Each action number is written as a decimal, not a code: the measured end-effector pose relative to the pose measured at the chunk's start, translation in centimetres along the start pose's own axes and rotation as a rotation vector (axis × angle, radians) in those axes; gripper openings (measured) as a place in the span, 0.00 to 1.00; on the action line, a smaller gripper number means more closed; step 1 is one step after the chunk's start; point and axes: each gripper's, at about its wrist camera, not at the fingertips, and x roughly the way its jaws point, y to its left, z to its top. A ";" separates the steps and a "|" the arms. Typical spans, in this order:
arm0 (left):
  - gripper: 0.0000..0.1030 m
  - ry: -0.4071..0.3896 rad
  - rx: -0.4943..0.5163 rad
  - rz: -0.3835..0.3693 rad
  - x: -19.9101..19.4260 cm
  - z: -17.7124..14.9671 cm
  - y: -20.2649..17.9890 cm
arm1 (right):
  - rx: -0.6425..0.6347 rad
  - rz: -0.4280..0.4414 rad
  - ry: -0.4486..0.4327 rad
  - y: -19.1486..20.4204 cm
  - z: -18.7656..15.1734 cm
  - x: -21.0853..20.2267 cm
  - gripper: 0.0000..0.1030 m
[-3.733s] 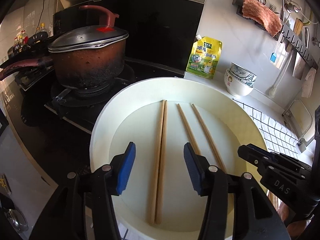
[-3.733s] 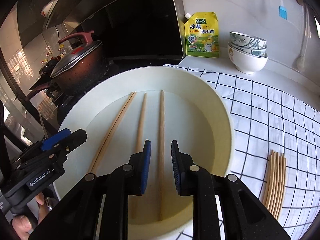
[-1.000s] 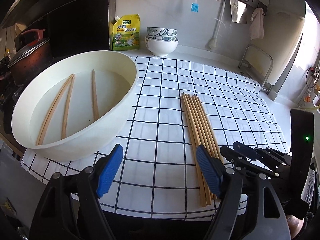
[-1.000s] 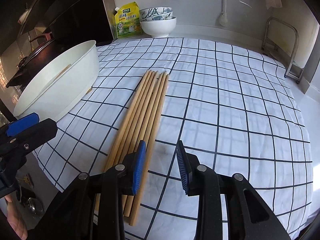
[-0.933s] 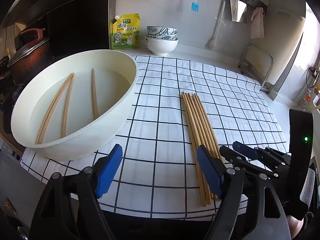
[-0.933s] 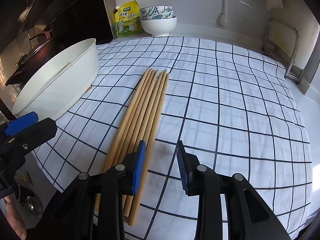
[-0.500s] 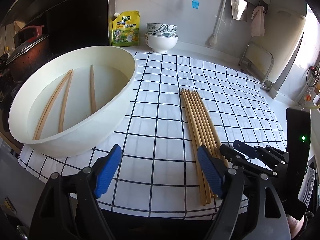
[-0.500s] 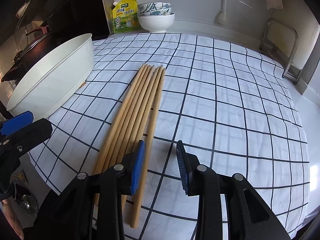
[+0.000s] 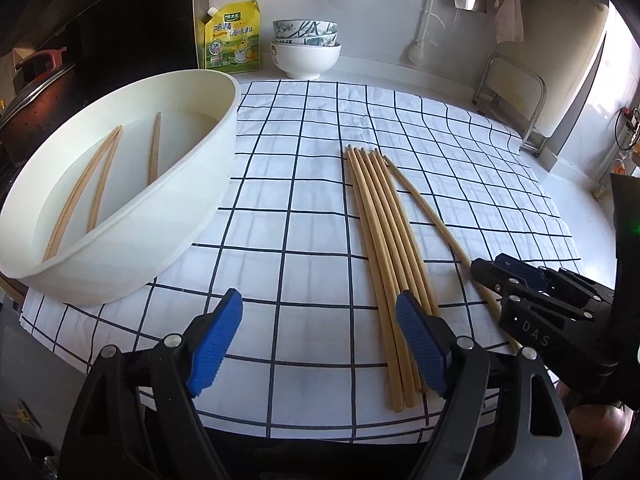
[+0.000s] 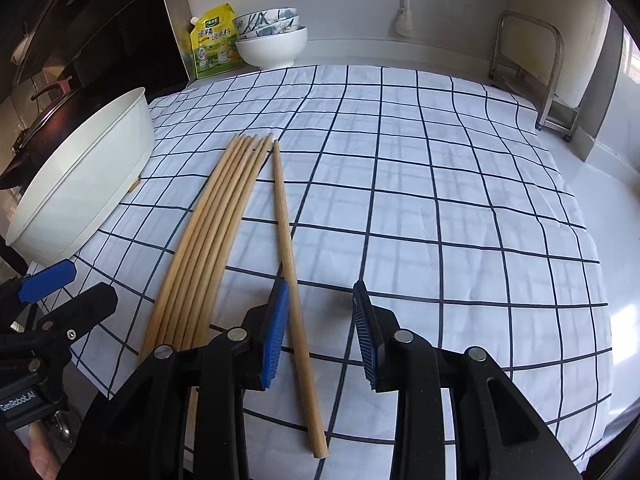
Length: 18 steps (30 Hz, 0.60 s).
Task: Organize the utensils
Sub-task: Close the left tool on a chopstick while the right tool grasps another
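Several wooden chopsticks (image 9: 380, 232) lie bundled on the checked cloth (image 9: 304, 184). One chopstick (image 10: 286, 220) lies splayed off the bundle's right side, its far tip still by the others. My right gripper (image 10: 320, 332) is open low over the cloth. That single chopstick runs between its jaws, close to the left pad (image 10: 276, 332); the pads do not press it. My left gripper (image 9: 318, 340) stands wide open above the cloth's near edge, left of the bundle, holding nothing. A white basin (image 9: 160, 232) at left holds three more chopsticks (image 9: 154, 148).
Stacked bowls (image 9: 306, 54) and a yellow pouch (image 9: 232, 36) stand against the back wall. A dark pot (image 9: 36, 96) sits on the stove left of the basin. A metal rack (image 9: 512, 92) stands at the back right. The cloth's near edge hangs at the counter front.
The outermost chopstick's near end has swung right, away from the bundle, and now lies between the right jaws. Both grippers have come lower and closer to the cloth.
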 end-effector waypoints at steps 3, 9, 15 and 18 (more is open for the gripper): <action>0.75 0.006 0.015 0.015 0.8 0.1 -0.4 | 0.016 -0.006 -0.001 -0.6 0.0 -0.1 0.30; 0.75 0.024 0.014 0.044 2.0 0.3 -0.3 | 0.023 0.013 -0.022 -0.9 0.2 -0.6 0.32; 0.76 0.038 0.009 0.042 2.7 0.4 -0.5 | 0.019 0.017 -0.021 -0.8 0.2 -0.5 0.34; 0.75 0.043 0.018 0.050 3.1 0.3 -0.8 | 0.025 0.014 -0.028 -1.0 0.3 -0.6 0.34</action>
